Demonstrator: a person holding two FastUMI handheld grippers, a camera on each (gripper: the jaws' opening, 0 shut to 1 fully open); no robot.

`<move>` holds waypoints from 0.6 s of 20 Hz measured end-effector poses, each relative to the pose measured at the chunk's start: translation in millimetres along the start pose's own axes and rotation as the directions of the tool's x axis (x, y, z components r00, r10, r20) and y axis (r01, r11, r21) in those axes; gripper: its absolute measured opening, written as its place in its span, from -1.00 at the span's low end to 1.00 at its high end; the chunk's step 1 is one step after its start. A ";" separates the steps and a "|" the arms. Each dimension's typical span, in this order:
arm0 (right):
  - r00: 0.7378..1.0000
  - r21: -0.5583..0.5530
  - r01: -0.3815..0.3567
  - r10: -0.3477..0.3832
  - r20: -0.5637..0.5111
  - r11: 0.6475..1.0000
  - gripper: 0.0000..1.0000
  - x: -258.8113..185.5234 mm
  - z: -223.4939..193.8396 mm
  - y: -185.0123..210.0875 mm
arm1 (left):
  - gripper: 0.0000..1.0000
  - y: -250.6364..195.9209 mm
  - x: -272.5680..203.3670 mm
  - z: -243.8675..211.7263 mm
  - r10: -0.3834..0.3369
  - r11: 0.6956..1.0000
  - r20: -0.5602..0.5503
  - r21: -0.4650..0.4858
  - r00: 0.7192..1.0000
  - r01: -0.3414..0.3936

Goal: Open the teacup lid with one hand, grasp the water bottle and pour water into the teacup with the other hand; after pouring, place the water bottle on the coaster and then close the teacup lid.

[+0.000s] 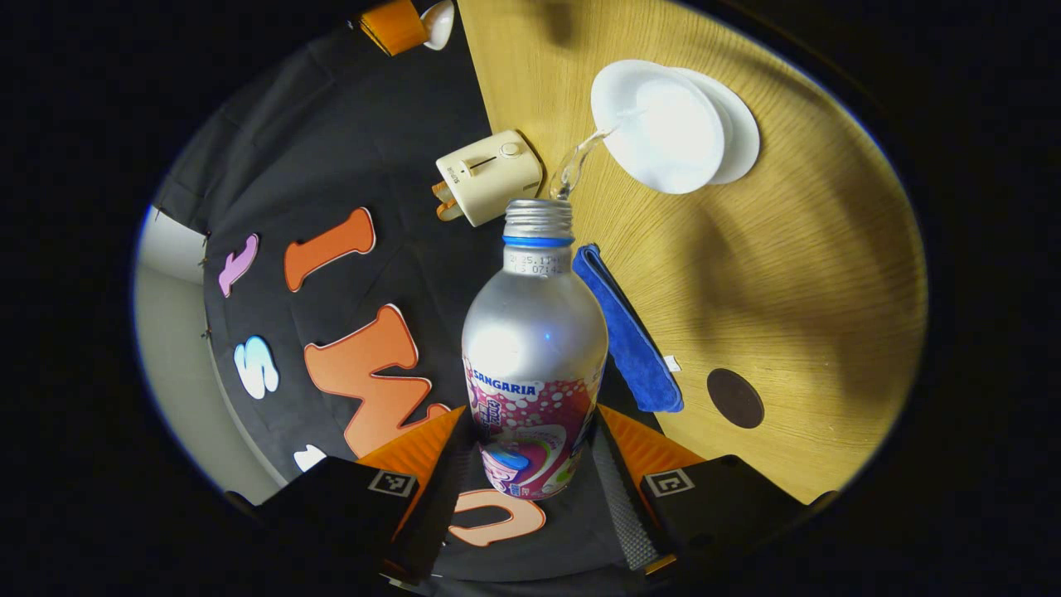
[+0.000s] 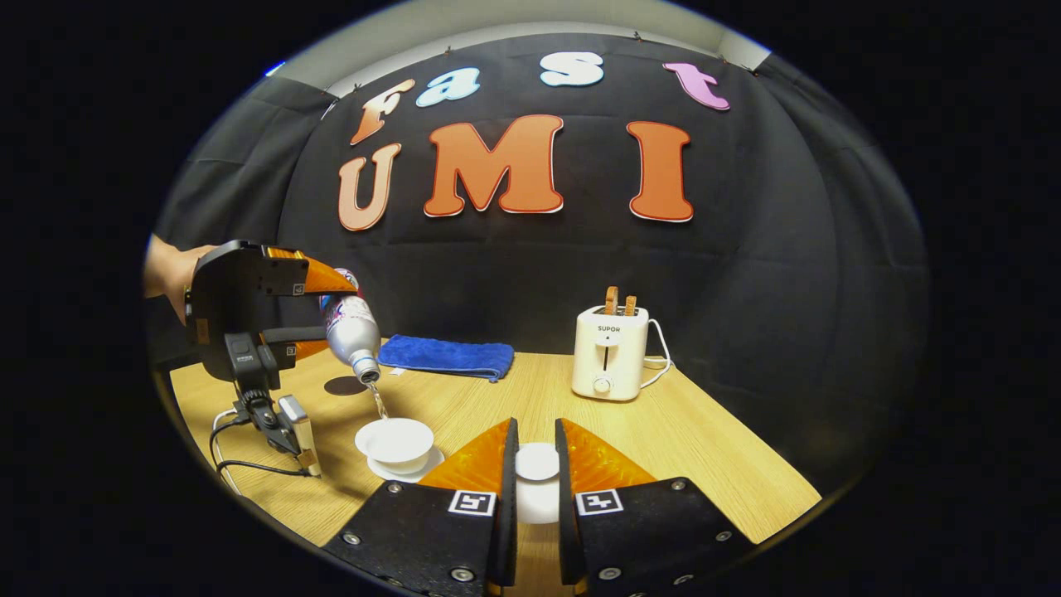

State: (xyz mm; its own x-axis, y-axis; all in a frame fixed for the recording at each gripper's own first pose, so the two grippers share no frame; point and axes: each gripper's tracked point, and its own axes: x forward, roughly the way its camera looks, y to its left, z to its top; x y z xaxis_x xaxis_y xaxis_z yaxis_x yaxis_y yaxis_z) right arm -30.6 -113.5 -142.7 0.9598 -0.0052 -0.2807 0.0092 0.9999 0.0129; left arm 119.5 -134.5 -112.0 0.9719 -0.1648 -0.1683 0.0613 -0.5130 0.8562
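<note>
My left gripper (image 1: pixel 535 435) is shut on a silver water bottle (image 1: pixel 535 332) with a pink label, tipped mouth-down toward the white teacup (image 1: pixel 663 124). A thin stream of water (image 1: pixel 580 156) runs from the bottle's mouth into the cup. In the right gripper view the same bottle (image 2: pixel 351 326) hangs tilted over the teacup (image 2: pixel 395 438) on its saucer, held by the left gripper (image 2: pixel 330 311) and a hand. My right gripper (image 2: pixel 535 448) is shut on the white teacup lid (image 2: pixel 537 463), held just right of the cup. The dark round coaster (image 1: pixel 735 398) (image 2: pixel 346 385) lies bare on the table.
A folded blue cloth (image 2: pixel 448 356) (image 1: pixel 630 336) lies at the back of the wooden table (image 2: pixel 704 448). A cream toaster (image 2: pixel 611 352) (image 1: pixel 489 176) with toast stands at the back right. A cable (image 2: pixel 249 468) trails from the left gripper over the table's left edge.
</note>
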 end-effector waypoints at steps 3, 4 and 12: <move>1.000 0.006 -0.005 0.005 0.001 1.000 -0.58 1.6 0.8 0.7 | 0.70 8.5 0.1 -4.6 0.012 1.000 -0.001 0.019 1.000 -0.012; 1.000 0.004 -0.004 0.004 0.000 1.000 -0.58 2.2 0.0 0.7 | 0.70 12.5 0.2 -6.1 0.020 0.999 -0.002 0.030 1.000 -0.020; 1.000 0.003 -0.011 0.011 -0.004 1.000 -0.58 3.2 -0.5 2.8 | 0.70 26.5 2.5 -11.2 0.049 0.996 -0.006 0.073 0.999 -0.048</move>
State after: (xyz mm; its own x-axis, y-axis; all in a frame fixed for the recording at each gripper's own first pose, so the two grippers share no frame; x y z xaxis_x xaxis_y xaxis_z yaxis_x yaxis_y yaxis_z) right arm -27.6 -110.7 -144.0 0.9587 0.0063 -0.2845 -0.0010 0.9998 0.0187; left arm 126.1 -139.1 -84.2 0.9751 -0.1843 -0.1235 -0.0023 -0.5650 0.8251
